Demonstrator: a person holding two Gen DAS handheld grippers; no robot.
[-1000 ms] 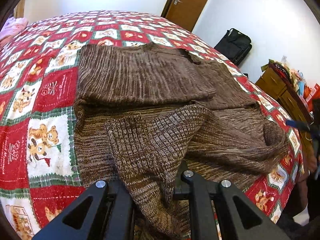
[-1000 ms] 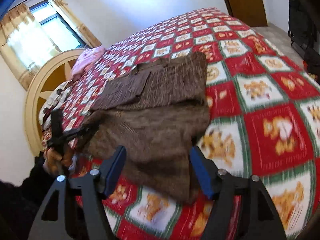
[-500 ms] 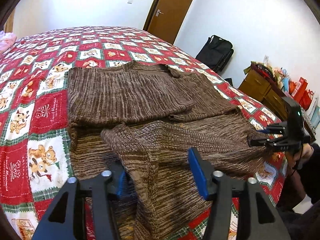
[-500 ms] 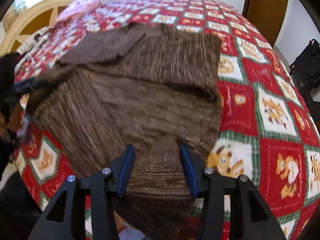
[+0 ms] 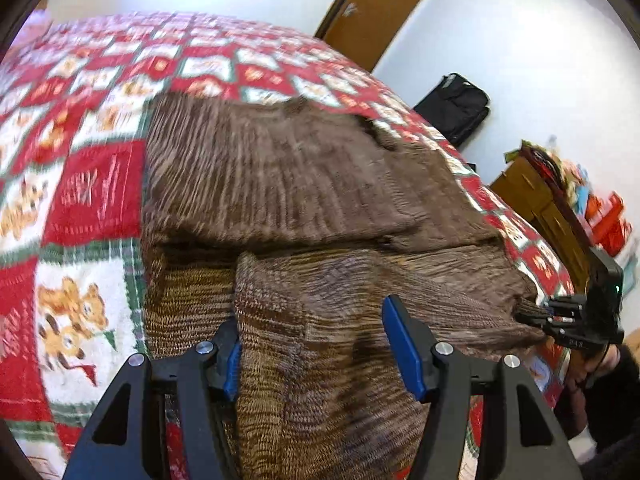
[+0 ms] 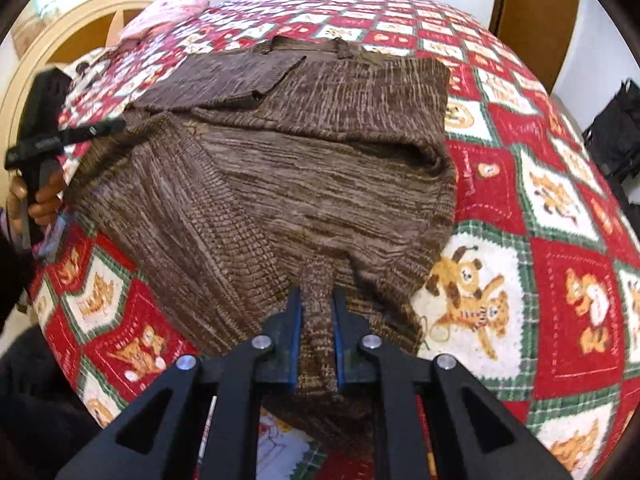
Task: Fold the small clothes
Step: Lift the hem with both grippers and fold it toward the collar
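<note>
Now your right gripper (image 6: 316, 328) is pinched tight on the hem of the brown knit sweater (image 6: 304, 152), which fills mid-frame on the red quilt (image 6: 560, 208). Your left gripper (image 5: 316, 344) gapes wide, fabric lying between its fingers.

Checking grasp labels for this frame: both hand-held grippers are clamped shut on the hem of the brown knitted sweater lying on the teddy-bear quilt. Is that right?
Not quite. Only the right hand-held gripper is shut on the brown knitted sweater. The left wrist view shows the left hand-held gripper open, its blue pads spread wide around the fabric. The sweater does lie on the teddy-bear quilt.
</note>
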